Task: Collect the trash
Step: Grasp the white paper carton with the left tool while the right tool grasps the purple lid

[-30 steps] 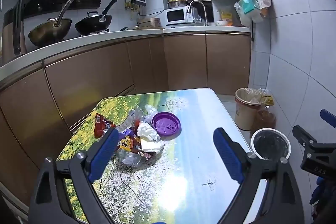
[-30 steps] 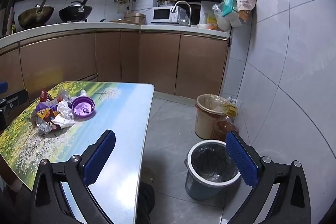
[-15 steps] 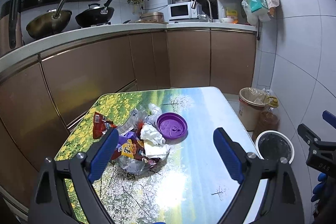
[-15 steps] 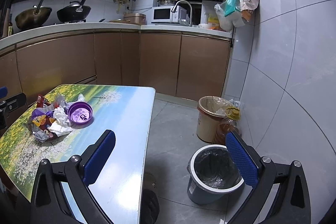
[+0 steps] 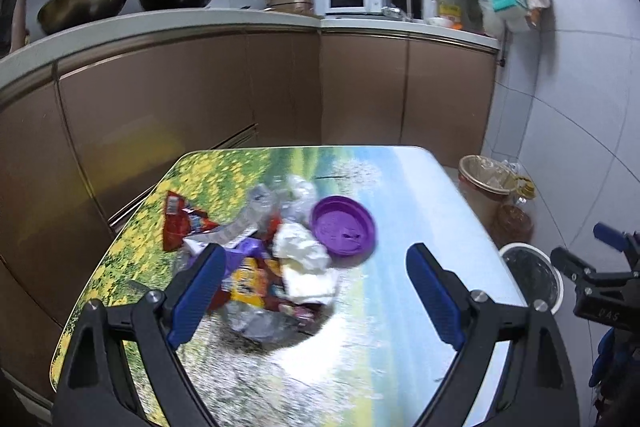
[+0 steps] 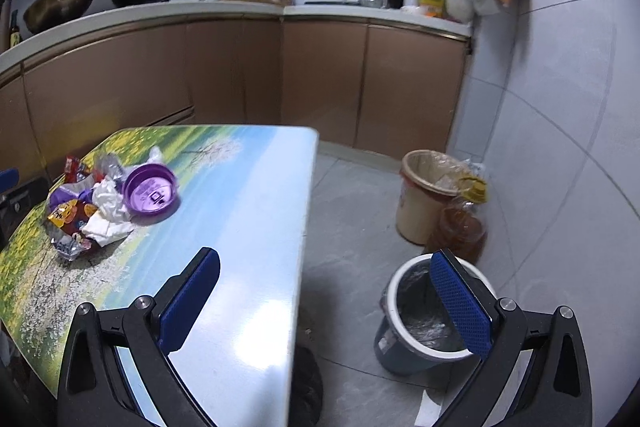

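Observation:
A heap of trash lies on the table with the landscape print (image 5: 384, 307): a purple plastic lid (image 5: 344, 229), crumpled white tissue (image 5: 304, 259), a red wrapper (image 5: 178, 223) and a yellow snack wrapper (image 5: 250, 281). My left gripper (image 5: 316, 291) is open and empty, hovering just in front of the heap. My right gripper (image 6: 326, 301) is open and empty, over the table's right edge (image 6: 300, 247). The heap also shows in the right wrist view, with the lid (image 6: 150, 193) on its right. A blue bin with a white rim and black liner (image 6: 424, 315) stands on the floor to the right.
A beige bin with a liner (image 6: 428, 195) and an oil bottle (image 6: 460, 231) stand by the tiled wall. Brown cabinets (image 5: 280, 95) under a white counter with woks (image 5: 84, 3) run behind the table. The right gripper's body shows at the left view's right edge (image 5: 600, 287).
Both grippers have moved forward and lower, so the trash heap and the blue bin look nearer. Both stay open. The trash has not moved.

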Demonstrator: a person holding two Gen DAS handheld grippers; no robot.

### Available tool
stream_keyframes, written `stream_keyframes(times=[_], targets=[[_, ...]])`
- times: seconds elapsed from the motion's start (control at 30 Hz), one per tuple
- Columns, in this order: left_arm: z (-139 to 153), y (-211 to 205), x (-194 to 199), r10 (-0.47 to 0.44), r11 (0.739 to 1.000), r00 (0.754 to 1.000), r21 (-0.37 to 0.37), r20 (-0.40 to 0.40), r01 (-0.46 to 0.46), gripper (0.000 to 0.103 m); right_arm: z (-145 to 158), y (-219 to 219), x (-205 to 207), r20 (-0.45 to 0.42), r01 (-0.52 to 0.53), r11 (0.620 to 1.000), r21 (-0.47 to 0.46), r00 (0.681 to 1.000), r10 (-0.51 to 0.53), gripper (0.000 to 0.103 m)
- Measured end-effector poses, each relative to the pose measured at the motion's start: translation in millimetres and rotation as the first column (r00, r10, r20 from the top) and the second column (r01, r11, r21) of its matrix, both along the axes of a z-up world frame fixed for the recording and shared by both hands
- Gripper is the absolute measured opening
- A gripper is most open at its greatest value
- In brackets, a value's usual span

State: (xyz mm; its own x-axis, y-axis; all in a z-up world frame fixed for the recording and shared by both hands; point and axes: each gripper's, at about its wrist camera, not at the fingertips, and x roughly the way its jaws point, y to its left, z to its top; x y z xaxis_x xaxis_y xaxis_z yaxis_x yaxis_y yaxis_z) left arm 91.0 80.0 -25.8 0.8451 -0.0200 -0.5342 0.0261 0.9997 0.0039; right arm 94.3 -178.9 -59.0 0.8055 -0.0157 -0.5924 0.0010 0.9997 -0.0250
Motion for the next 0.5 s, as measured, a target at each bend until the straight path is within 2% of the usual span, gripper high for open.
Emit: stream_keyframes(times=[0.1,0.17,0.37,0.5], targets=[[-3.5,29.0,7.7,0.036,0.999,0.999,-0.03,-0.023,-0.037,0.091,-6.4,15.2,17.6,-0.046,-0.065,0.997,0.04,0.997,0.067,0.102],[-7.3,45.4,12.0,0.051,0.998,0.998,-0.04,-0.042,-0.052,0.091,-10.4,26.7,30.0,-0.073,-0.114,0.991,0.072,0.99,0.12,0.098],[-23.5,87.3,23.7,0.064,0.995,0.993,-0.073,-0.102,-0.072,0.091,-19.1,60.5,78.4,-0.139,-0.264,0.945,0.193,0.946,0.293,0.07],[-26.9,99.8,32.6,0.018,0.995,0.992,-0.1,-0.122,-0.03,0.089,-21.6,81.7,115.0,-0.158,-0.339,0.906,0.252,0.909,0.385,0.055]])
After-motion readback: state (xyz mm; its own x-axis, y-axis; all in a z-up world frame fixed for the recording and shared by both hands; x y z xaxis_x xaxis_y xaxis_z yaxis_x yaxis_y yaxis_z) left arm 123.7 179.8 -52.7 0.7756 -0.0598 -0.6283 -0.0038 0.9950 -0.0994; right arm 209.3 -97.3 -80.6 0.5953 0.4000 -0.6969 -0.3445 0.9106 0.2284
